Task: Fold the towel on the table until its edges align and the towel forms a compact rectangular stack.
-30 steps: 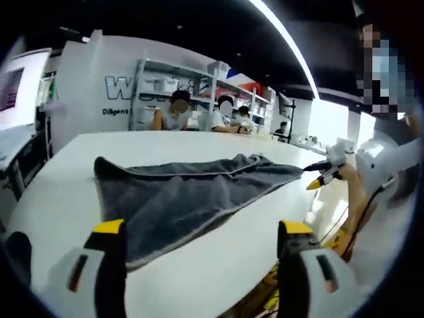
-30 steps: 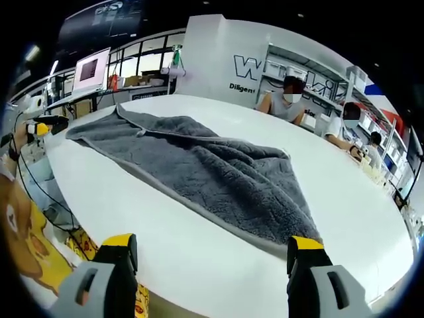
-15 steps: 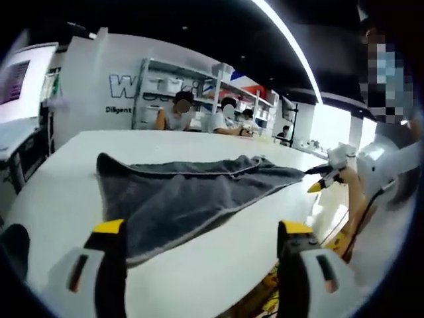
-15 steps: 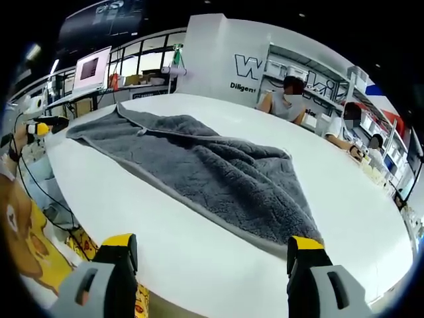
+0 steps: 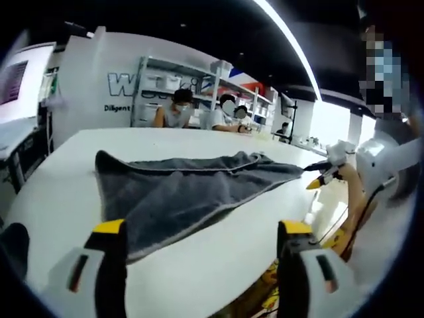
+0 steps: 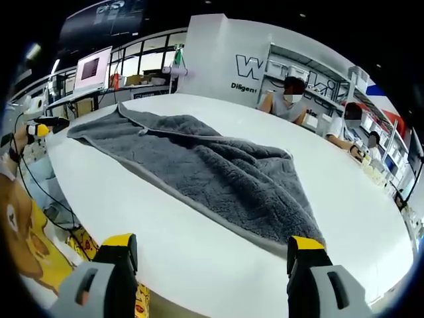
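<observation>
One grey towel (image 5: 189, 192) lies spread and rumpled on the white table (image 5: 59, 192) in the left gripper view, ahead of the left gripper (image 5: 202, 255), whose jaws stand apart, grasping nothing. In the right gripper view the towel (image 6: 212, 175) crosses the table (image 6: 344, 199) diagonally; the right gripper (image 6: 211, 265) is likewise released.

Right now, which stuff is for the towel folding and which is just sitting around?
For the job:
- grey towel, lying spread on the table, not yet folded into a stack
- white table
- left gripper and right gripper, both with jaws apart, holding nothing

Just around:
- shelves by the back wall
- screen
- people sitting behind the table
</observation>
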`<action>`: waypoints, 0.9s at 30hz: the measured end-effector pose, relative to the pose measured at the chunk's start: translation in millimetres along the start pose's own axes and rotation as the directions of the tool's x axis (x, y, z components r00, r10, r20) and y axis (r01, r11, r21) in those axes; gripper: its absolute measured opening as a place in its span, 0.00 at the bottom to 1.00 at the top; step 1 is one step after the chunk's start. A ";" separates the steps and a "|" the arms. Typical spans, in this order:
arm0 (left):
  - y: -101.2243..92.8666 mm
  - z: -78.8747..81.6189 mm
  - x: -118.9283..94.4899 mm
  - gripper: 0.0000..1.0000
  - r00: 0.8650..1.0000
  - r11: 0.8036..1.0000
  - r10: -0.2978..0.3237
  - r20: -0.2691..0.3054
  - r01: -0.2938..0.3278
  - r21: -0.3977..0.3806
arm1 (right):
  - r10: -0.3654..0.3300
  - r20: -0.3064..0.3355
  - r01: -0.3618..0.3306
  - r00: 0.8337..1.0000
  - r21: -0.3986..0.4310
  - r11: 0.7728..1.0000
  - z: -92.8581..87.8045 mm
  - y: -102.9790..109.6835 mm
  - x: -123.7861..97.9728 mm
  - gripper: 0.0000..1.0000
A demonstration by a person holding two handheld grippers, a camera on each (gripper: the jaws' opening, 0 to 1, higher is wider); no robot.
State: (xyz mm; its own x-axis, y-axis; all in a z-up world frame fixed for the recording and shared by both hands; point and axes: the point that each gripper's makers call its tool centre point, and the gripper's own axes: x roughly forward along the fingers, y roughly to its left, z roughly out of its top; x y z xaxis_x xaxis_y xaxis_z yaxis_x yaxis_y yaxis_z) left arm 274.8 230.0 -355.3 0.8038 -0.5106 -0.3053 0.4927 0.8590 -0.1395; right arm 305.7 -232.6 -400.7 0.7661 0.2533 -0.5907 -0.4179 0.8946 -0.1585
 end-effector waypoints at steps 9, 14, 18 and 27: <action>-1.6 -1.8 -1.1 0.98 1.000 1.000 -0.005 -0.004 0.005 0.000 | 0.014 0.056 -0.014 0.998 0.000 1.000 13.7 -2.8 -1.4 0.97; -2.6 -2.9 -1.8 0.98 1.000 1.000 -0.007 -0.008 0.007 0.001 | 0.005 0.104 -0.005 0.995 -0.003 1.000 30.4 -13.9 -4.4 0.94; -3.6 -2.4 -1.9 0.98 1.000 1.000 -0.008 -0.006 0.008 0.002 | 0.000 0.129 0.002 0.992 -0.015 1.000 43.5 -21.9 -5.6 0.93; -2.9 -2.6 -3.6 0.98 1.000 1.000 -0.014 -0.010 0.014 0.006 | 0.026 0.143 -0.017 0.989 -0.066 0.998 64.5 -24.5 -5.0 0.93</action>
State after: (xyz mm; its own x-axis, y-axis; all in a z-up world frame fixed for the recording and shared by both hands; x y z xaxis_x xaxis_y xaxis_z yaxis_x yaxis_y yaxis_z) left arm 269.6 229.4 -356.2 0.7937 -0.5218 -0.3127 0.5055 0.8517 -0.1384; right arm 343.5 -232.0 -342.8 0.8170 0.3267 -0.4751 -0.4620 0.8640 -0.2003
